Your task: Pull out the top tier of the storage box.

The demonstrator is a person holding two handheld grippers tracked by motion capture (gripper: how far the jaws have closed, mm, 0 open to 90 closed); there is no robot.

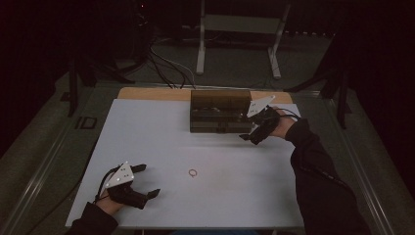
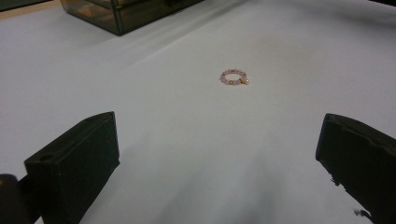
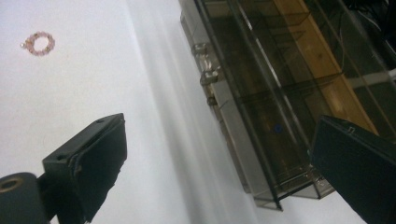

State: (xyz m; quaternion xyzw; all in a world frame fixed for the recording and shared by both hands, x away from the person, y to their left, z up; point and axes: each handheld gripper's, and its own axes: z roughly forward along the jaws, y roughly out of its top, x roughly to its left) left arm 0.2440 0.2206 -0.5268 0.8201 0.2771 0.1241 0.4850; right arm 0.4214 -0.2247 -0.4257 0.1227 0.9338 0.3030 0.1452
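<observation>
Lying flat on the white tabletop (image 1: 205,205), a small ring-shaped bracelet of pink beads (image 1: 193,172) sits near the front middle of the surface, apart from everything else. Through the left gripper view the same bead bracelet (image 2: 233,77) shows a tiny pale charm on its near right edge, and it rests well ahead of the two black jaws, roughly centred between them. Those jaws stand wide apart with nothing between them; the left gripper (image 1: 146,180), held in a hand at the front left corner of the table, points toward the bracelet from the left. Farther back, a dark smoky transparent plastic box (image 1: 220,110) with inner compartments stands at the rear middle of the table, its lid down. The right gripper (image 1: 250,135) hovers just beside the box's right front corner, with the sleeve of a dark garment (image 1: 318,181) reaching in from the right. Its jaws are also spread wide and empty, and the right gripper view looks along the box's front wall with its small clasp (image 3: 208,74), the bracelet (image 3: 39,43) lying far off.
</observation>
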